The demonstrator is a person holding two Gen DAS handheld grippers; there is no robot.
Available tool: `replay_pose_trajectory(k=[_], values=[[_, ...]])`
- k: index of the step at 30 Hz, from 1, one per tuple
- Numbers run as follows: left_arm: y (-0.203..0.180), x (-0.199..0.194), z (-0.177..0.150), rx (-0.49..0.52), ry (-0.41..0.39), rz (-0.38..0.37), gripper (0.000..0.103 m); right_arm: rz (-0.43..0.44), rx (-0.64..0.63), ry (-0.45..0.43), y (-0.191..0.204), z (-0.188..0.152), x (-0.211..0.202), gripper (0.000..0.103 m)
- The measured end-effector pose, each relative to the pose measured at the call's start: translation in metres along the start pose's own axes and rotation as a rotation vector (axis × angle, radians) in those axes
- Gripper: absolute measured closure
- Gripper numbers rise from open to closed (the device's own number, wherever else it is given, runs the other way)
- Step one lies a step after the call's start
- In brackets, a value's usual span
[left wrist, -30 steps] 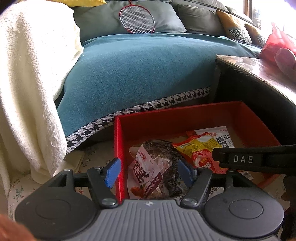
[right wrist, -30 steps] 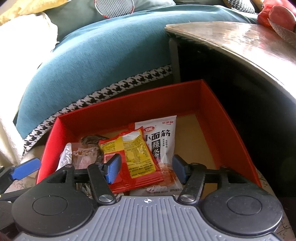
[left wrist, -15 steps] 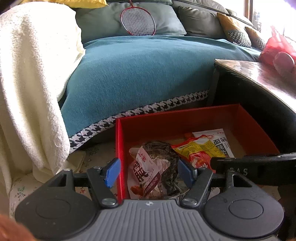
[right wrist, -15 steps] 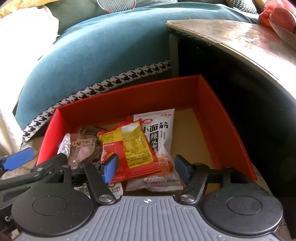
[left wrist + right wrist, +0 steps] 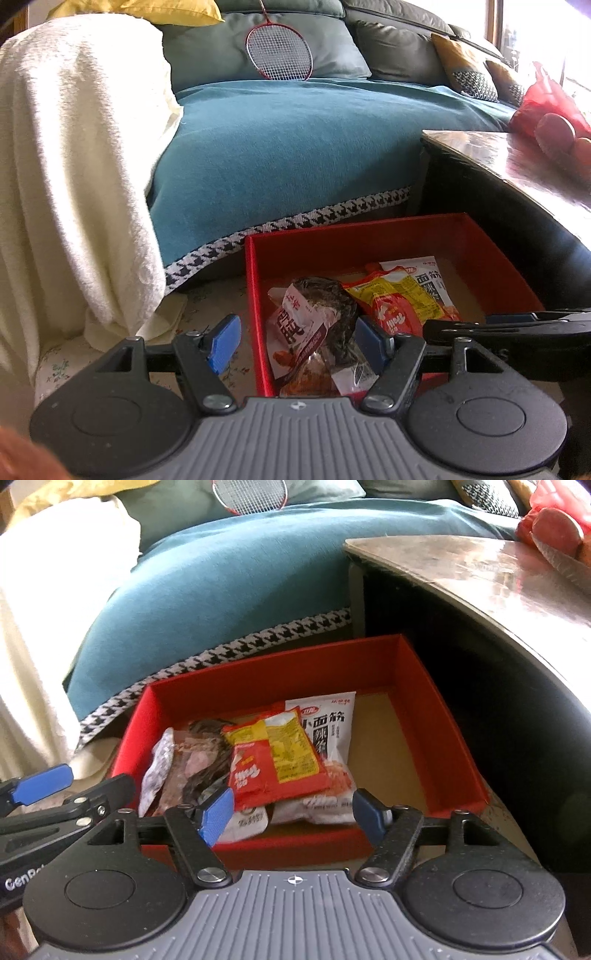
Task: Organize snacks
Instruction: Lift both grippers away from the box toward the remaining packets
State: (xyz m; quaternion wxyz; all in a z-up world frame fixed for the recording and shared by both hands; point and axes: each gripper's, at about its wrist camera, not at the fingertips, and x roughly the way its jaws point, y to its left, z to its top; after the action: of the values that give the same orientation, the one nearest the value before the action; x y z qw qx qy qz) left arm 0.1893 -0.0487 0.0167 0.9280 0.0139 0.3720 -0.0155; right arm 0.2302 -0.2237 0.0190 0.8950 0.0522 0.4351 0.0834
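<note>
A red open box (image 5: 436, 716) (image 5: 258, 295) sits on the floor and holds several snack packets. A red and yellow packet (image 5: 275, 762) (image 5: 395, 299) lies on a white packet with black characters (image 5: 328, 723) (image 5: 428, 284). A clear packet with dark contents (image 5: 192, 764) (image 5: 325, 314) lies at the box's left. My left gripper (image 5: 297, 339) is open and empty above the box's near left corner. My right gripper (image 5: 293, 812) is open and empty above the box's near edge.
A teal sofa cover with a houndstooth hem (image 5: 295, 147) stands behind the box. A dark table (image 5: 498, 590) overhangs the box's right side. A cream blanket (image 5: 74, 166) hangs at the left. A badminton racket (image 5: 279, 48) leans on the sofa cushions.
Both grippers have drawn back and up from the box, which now sits lower and farther in both views. Both stay open and empty. The packets have not moved.
</note>
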Motion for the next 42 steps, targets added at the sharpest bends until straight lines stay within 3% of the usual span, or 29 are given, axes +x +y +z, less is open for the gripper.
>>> replay_pose_trajectory(k=[13, 36, 39, 42], values=[[0.015, -0.044, -0.02, -0.043, -0.009, -0.029, 0.04, 0.045, -0.031, -0.04, 0.015, -0.03, -0.048, 0.023], [0.025, -0.11, -0.097, 0.008, 0.069, 0.011, 0.041, 0.048, -0.067, 0.05, 0.051, -0.127, -0.107, 0.023], [0.025, -0.122, -0.106, 0.03, 0.076, 0.01, 0.041, 0.043, -0.081, 0.062, 0.056, -0.14, -0.117, 0.016], [0.028, -0.13, -0.118, 0.05, 0.109, -0.003, 0.037, 0.049, -0.097, 0.076, 0.058, -0.154, -0.125, 0.016]])
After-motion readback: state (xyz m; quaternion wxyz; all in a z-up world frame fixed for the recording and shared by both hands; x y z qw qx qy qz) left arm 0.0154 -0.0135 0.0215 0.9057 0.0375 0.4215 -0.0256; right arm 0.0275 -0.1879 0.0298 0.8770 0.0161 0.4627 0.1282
